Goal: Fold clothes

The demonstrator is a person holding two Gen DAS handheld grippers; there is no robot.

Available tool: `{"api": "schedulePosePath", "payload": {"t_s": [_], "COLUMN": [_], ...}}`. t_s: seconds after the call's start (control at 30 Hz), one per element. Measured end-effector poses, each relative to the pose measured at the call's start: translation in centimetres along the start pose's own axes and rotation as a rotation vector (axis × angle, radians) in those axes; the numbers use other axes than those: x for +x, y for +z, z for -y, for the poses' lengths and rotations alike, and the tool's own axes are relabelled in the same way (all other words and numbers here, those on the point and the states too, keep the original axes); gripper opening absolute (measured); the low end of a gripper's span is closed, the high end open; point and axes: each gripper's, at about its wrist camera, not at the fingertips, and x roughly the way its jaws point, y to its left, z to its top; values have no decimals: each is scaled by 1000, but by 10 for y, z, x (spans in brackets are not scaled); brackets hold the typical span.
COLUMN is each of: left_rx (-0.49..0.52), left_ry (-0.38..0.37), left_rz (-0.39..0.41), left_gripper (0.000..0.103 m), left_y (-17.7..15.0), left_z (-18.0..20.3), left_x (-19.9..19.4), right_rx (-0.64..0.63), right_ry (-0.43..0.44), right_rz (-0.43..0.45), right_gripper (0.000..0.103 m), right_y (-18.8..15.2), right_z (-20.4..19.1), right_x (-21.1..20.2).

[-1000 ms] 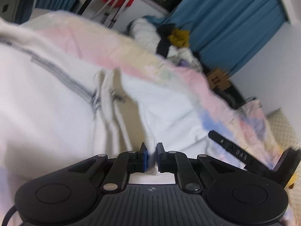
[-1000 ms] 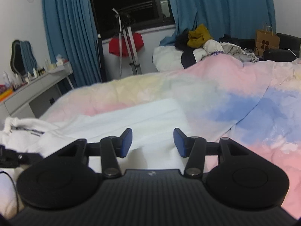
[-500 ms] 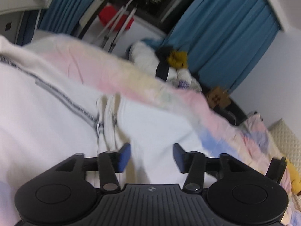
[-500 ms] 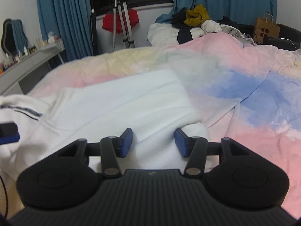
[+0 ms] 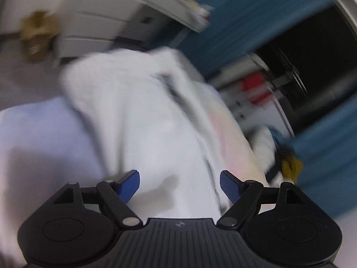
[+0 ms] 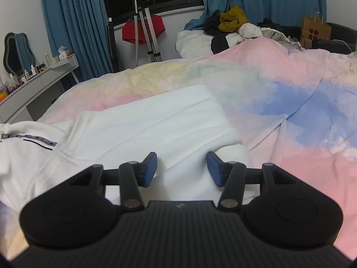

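A pastel quilt (image 6: 279, 93) in pink, blue and yellow patches covers the bed. On it lies the white knit garment with a dark patterned trim band (image 6: 138, 131), spread flat and partly folded, its trimmed end bunched toward the left edge of the right wrist view. The right gripper (image 6: 181, 168) sits low over the garment's near fold with its blue pads about half apart, a ridge of white cloth between them, the pads not pressing on it. The left gripper (image 5: 179, 186), in a blurred, tilted view, hangs over the same garment (image 5: 142, 120), its jaws opening wide and gripping nothing
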Motion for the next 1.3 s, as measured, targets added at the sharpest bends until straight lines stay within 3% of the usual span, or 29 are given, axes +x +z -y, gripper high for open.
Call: {"api": "schedulePosePath", "payload": {"t_s": [0.1,0.27,0.43,0.5,0.57,0.7,0.87,0.93,1.0,1.03,1.07,1.17,1.3], "left_rx": [-96,-24,-63,-58,-65,-74,-182,-188,-161,-138,-113,25,284], "left_ry": [13,69,82,124,159,145,116,97,77,68,57,24,-26], "left_rz": [-20,-65,-52,-18,33,75,55,81,100,108,116,164,245], "left_gripper": [81,78,73,80,80,81,79,68,43,35,18,12,11], "left_y": [11,6,8,6,10,17,30,39,43,44,45,40,18], "left_z": [-17,-16,-24,-26,-32,-32,-38,-35,-29,-25,-20,6,72], "left_x": [10,19,25,15,6,7,41,50,56,57,58,46,21], "right_rx": [-3,-80,-98,-98,-94,-85,-98,-100,-104,-107,-110,-122,-91], "right_ry": [1,-6,-2,-8,-7,-7,-10,-12,-12,-11,-11,-13,2], "right_rz": [-4,8,-7,-11,-15,-23,-33,-36,-35,-34,-33,-34,-32], "right_gripper": [53,53,53,53,53,53,53,53,54,54,54,54,54], "right_y": [0,-4,-6,-6,-6,-5,-7,-7,-8,-8,-8,-9,-5], "right_z": [-2,-14,-18,-18,-18,-18,-21,-22,-22,-23,-23,-24,-19], "right_x": [-2,-6,-2,-1,0,1,6,8,9,10,10,11,9]}}
